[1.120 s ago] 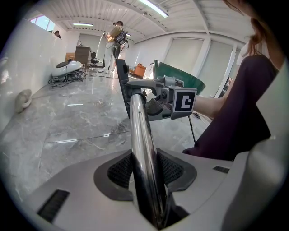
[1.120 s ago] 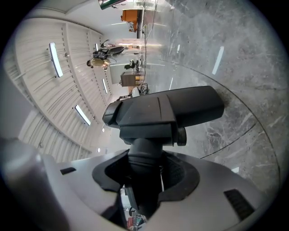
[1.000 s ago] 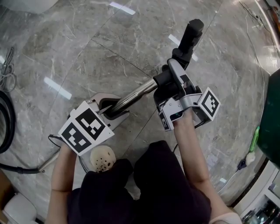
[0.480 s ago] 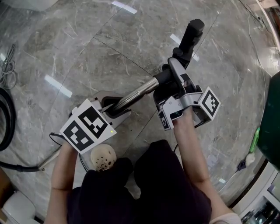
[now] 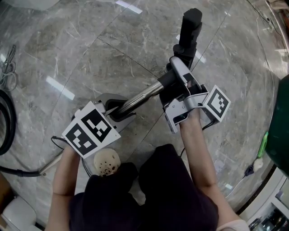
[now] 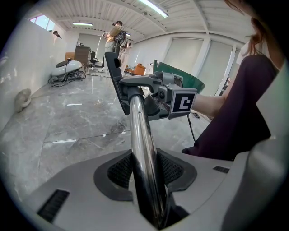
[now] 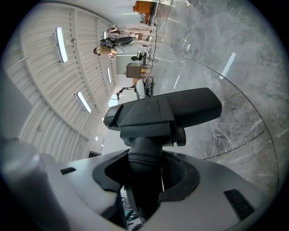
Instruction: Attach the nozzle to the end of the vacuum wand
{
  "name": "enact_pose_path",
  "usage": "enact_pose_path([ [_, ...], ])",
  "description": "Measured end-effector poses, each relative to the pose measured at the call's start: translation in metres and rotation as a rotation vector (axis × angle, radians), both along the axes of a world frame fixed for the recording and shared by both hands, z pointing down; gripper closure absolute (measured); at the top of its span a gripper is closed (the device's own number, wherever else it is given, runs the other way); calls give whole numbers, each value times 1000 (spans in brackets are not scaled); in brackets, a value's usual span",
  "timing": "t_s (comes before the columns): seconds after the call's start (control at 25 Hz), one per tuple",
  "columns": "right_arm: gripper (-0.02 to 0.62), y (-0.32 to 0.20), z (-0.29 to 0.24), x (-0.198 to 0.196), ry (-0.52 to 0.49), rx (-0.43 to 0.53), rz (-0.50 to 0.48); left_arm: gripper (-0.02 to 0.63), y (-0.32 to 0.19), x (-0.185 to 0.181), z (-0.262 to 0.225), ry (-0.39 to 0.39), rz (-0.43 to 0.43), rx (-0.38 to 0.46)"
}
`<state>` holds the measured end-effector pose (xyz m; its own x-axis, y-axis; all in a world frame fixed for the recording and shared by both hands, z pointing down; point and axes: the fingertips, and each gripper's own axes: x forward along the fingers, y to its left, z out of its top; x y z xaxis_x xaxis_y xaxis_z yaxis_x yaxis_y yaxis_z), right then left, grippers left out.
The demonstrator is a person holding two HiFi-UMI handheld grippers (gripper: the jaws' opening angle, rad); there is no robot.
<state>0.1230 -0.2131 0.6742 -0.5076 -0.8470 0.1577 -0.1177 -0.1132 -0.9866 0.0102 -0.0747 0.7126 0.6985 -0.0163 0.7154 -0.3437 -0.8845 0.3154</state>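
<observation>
Nozzle [image 5: 189,31] — matte black, flat-headed — at tip of shiny metal wand [image 5: 142,94]

The floor [image 5: 90,54] is polished grey marble with pale veins, streaked with lamp glare. Overhead, a ribbed white ceiling [image 6: 90,11] carries long strip lights [image 6: 152,7]. A white wall [image 6: 27,58] runs along one side, and a black hose [image 5: 12,122] curls at the floor's edge.

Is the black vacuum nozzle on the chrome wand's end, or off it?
On: the black vacuum nozzle meets the end of the chrome wand with no gap. Whether it is locked, cannot tell.
</observation>
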Motion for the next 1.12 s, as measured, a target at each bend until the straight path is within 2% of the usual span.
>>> enact_pose_path([
  [0.28, 407, 2, -1, 3, 18, 2, 34, 451, -4, -1, 0, -3, -21, 4],
  [0.6, 407, 2, -2, -4, 21, 15, -10, 451, -2, -1, -1, 12, -10, 3],
  [1.0, 408, 4, 0, -5, 35, 12, 13, 451, -6, 0, 0, 14, -24, 7],
  [1.12, 408, 5, 1, -7, 33, 7, -10, 451, -5, 0, -1, 17, -21, 8],
])
